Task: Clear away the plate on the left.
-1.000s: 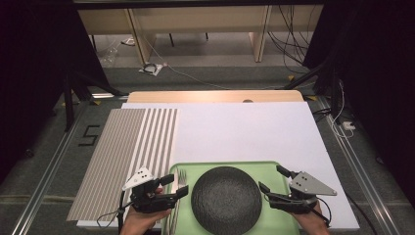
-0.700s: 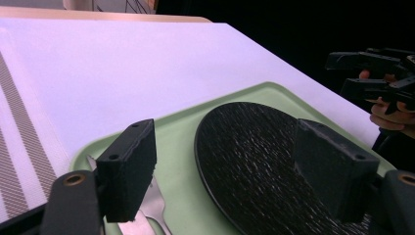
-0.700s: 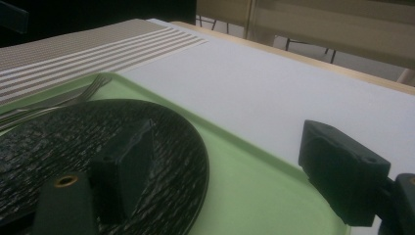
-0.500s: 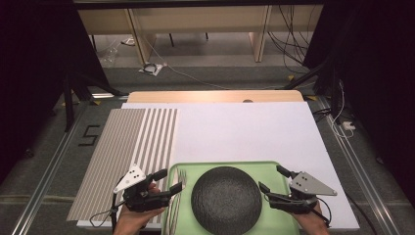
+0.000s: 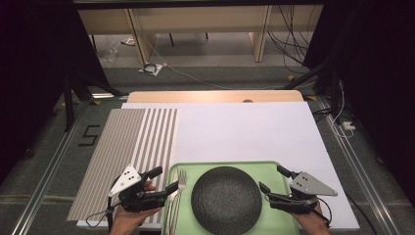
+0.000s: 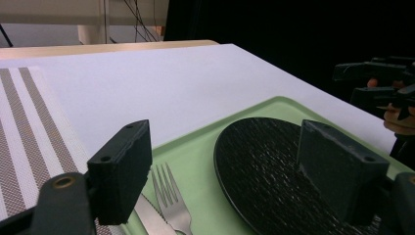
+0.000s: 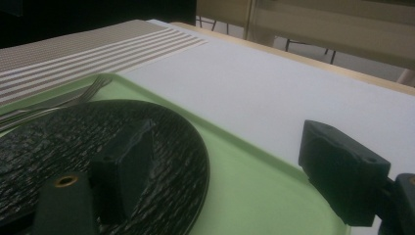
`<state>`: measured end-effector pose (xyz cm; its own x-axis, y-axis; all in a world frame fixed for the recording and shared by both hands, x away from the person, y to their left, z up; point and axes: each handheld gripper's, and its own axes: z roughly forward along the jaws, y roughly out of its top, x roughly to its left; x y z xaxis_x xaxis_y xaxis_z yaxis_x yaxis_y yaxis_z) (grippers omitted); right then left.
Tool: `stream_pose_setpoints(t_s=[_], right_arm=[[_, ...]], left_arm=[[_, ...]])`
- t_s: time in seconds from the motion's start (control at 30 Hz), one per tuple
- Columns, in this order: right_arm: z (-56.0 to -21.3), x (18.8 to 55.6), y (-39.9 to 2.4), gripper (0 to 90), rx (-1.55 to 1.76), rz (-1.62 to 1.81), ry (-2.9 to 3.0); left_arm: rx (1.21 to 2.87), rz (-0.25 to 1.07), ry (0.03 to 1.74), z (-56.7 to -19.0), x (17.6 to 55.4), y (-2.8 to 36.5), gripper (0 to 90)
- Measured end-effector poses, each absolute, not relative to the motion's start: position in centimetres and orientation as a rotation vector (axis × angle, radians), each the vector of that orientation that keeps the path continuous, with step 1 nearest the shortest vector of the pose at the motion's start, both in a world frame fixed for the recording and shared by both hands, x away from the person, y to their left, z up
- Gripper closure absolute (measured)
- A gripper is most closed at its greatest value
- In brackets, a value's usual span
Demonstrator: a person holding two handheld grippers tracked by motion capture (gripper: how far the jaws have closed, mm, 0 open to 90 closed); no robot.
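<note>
A green tray (image 5: 220, 165) lies at the near edge of the table with a round black plate (image 5: 226, 199) on it. A fork (image 5: 180, 182) and a knife (image 6: 147, 215) rest on the tray left of the plate. My left gripper (image 5: 165, 182) hovers at the tray's left rim, open. Its jaws have just been opening, and the fork (image 6: 169, 196) lies below them, free of the pads. My right gripper (image 5: 270, 178) is open at the tray's right side, one jaw over the plate (image 7: 73, 132) and the other by the tray rim (image 7: 254, 181), gripping nothing.
A striped grey and white placemat (image 5: 127, 142) covers the table's left part, beside the tray. A white sheet (image 5: 244, 132) stretches behind the tray to the wooden far edge. Cables and furniture legs sit on the floor beyond.
My left gripper has shifted slightly left, off the cutlery side of the tray. The right gripper and the plate have not moved.
</note>
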<state>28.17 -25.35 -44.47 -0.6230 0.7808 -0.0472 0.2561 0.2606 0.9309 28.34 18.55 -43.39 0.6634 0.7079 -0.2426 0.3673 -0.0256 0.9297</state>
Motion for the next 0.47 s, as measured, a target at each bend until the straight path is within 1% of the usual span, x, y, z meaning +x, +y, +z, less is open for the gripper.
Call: stream_pose_setpoints(t_s=[0.47], right_arm=[[-44.47, 28.15, -25.38, 22.0, 0.937, 1.353, 2.024]], left_arm=[[1.612, 0.339, 0.914, -43.59, 28.53, 18.91, 19.2]])
